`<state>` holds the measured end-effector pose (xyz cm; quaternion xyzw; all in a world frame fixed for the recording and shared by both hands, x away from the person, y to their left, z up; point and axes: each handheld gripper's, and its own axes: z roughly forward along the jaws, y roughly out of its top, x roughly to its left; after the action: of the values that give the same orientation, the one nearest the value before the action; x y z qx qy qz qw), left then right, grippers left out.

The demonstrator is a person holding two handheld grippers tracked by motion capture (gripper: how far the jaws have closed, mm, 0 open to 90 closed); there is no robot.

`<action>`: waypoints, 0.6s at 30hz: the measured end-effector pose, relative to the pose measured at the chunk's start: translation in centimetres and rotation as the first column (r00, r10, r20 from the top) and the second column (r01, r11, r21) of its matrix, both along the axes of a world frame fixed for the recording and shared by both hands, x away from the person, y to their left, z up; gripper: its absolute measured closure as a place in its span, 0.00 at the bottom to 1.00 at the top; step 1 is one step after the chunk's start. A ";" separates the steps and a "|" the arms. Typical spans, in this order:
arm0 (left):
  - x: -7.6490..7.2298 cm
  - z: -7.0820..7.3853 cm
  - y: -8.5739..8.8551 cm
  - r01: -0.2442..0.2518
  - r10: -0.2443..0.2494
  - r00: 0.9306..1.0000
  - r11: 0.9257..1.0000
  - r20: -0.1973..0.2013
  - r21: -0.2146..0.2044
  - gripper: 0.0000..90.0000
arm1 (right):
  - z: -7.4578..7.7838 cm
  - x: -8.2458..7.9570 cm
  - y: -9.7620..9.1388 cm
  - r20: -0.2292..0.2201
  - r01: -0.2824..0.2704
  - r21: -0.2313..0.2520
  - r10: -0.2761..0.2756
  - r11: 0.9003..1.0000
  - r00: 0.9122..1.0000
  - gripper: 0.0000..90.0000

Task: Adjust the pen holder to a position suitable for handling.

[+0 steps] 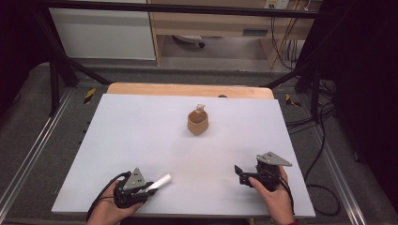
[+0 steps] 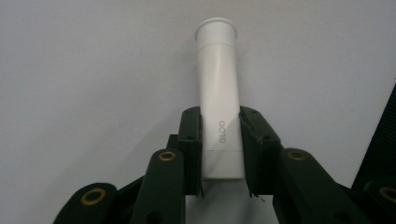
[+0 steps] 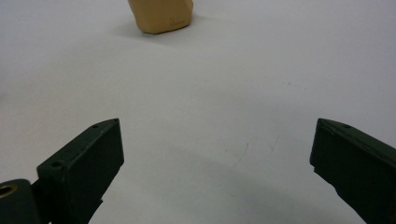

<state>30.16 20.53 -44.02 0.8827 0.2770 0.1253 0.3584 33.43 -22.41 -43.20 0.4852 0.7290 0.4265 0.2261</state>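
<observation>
Left gripper (image 1: 149, 188) at about 7 o'clock on the tabletop (image 1: 141, 136), jaws clenched on a white tube (image 2: 219, 98), gripped near its flat back end with the flared cap end pointing out toward 2 o'clock. Tube (image 1: 161, 181) low over the tabletop, whether touching or just above hard to tell. Right gripper (image 1: 240, 174) at about 5 o'clock, jaws released and wide apart, nothing between them, pointed roughly at the tan cup (image 1: 198, 123) standing upright near the centre, a little toward 12 o'clock. Something small and pale sticking up from the cup's far rim, too small to make out. Likely step in hand: carrying the tube to the cup and dropping it in. Best done by lifting first, well clear of the tabletop, before swinging toward 1 o'clock. Worth keeping the grip firm, since the hold sits far back on the tube and the long free end could pivot or droop. Good to tip the tube upright above the cup, one end down, centred over the mouth rather than the rim, away from the pale item already inside. Light cup, so probably wise to bring the open right gripper alongside its wall (image 3: 161, 18) as a steadying hand against a tip-over. Release only once the lower end sits inside.
</observation>
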 end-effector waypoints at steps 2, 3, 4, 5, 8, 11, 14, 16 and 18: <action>0.4 0.5 0.1 -0.003 0.003 1.000 1.000 0.010 -0.013 0.79 | 0.0 0.0 0.1 0.008 -0.004 -0.005 0.005 1.000 1.000 0.04; 0.7 0.8 0.1 -0.005 0.005 1.000 1.000 0.015 -0.021 0.79 | 0.0 0.1 0.2 0.012 -0.004 -0.007 0.005 1.000 1.000 0.04; 1.0 1.1 0.1 -0.004 0.005 1.000 1.000 0.020 -0.027 0.79 | 0.0 0.1 0.3 0.012 -0.006 -0.010 0.006 1.000 1.000 0.03; 1.3 1.4 0.0 -0.002 0.003 1.000 1.000 0.024 -0.031 0.79 | 0.0 0.2 0.4 0.017 -0.009 -0.015 0.010 1.000 1.000 0.03; 2.6 1.9 -0.5 0.005 -0.005 1.000 1.000 0.025 -0.026 0.79 | 0.0 0.5 0.9 0.043 -0.023 -0.043 0.025 0.999 0.999 0.04; 4.0 2.2 -1.2 0.025 -0.025 1.000 1.000 0.017 -0.017 0.79 | 0.2 1.1 1.6 0.074 -0.035 -0.073 0.041 0.997 0.996 0.03; 5.3 2.5 -2.0 0.046 -0.046 0.999 0.999 0.007 -0.010 0.79 | 0.4 1.5 2.5 0.102 -0.060 -0.101 0.071 0.993 0.992 0.03; 6.1 2.8 -2.5 0.055 -0.055 0.998 0.998 0.002 -0.016 0.79 | 0.5 1.7 3.1 0.123 -0.077 -0.124 0.092 0.989 0.988 0.03; 6.7 3.1 -2.8 0.065 -0.065 0.998 0.998 -0.001 -0.006 0.79 | 0.7 1.8 3.8 0.145 -0.092 -0.146 0.113 0.985 0.983 0.04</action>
<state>36.89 17.69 -40.95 0.8903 0.2485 0.1124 0.3647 35.23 -18.66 -42.45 0.3958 0.7616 0.4217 0.2922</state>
